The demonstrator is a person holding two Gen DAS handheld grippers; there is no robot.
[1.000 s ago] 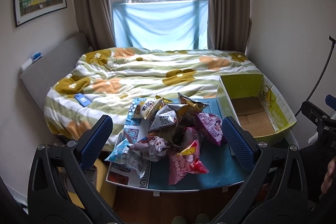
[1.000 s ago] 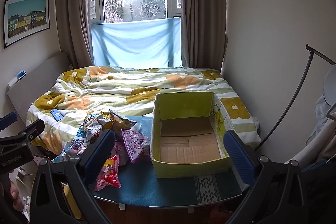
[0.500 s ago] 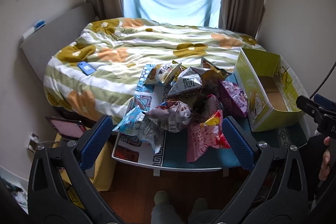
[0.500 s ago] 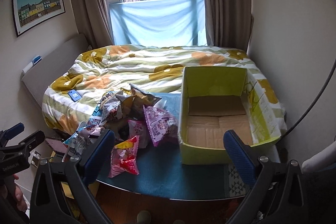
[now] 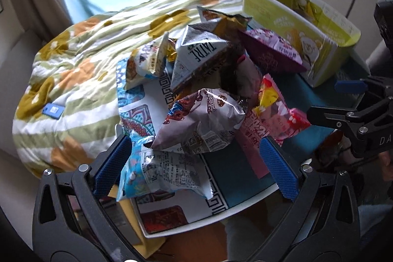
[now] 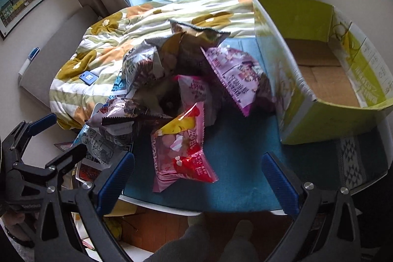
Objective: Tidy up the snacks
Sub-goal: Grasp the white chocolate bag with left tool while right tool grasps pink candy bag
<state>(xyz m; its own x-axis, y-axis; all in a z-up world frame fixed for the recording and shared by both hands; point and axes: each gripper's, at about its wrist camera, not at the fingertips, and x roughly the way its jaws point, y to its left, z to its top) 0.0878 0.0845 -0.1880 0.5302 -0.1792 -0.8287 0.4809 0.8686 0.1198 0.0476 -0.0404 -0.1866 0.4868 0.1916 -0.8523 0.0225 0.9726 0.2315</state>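
Hovering over the near left corner of the low table, the left gripper had its jaws spread wide and empty, with a light-blue snack bag lying between the blue pads and a silver bag stacked just behind it. Centre stage sat the snack pile, a pink-and-yellow candy packet at its front edge on the teal mat. Further right, the right gripper hung equally wide open, gripping nothing, the candy packet just ahead of its pads. On the far right stood the green cardboard box, open-topped, with a purple bag leaning beside its wall.
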